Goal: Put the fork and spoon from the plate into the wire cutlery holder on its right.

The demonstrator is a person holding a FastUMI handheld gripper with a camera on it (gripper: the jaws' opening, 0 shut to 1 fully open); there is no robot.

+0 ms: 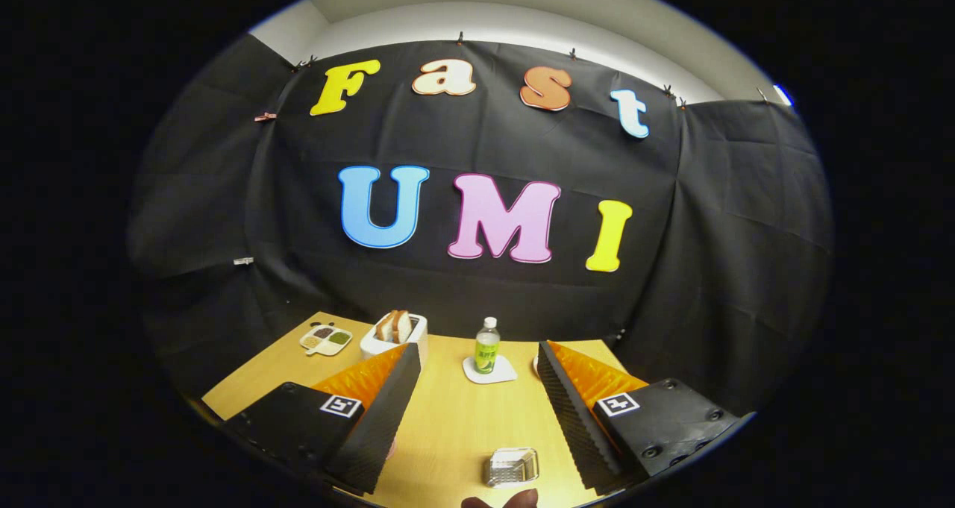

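Between the tool's [477,389] wide-apart fingers, nothing held, sits a wire cutlery holder [511,467], upright.

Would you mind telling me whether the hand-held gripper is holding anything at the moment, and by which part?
Nothing is held: the hand-held gripper is open, its fingers spread wide over bare table, with the wire cutlery holder lying between them untouched.

The gripper [477,403] holds its two ribbed black-and-orange fingers [377,418] wide apart above a light wooden table [455,418], gripping nothing. Between them sits a small silver wire cutlery holder [511,467]. Beyond stand a green-labelled plastic bottle [487,346] on a white coaster [490,372], a white toaster holding bread [395,335], and a divided condiment dish [326,339].
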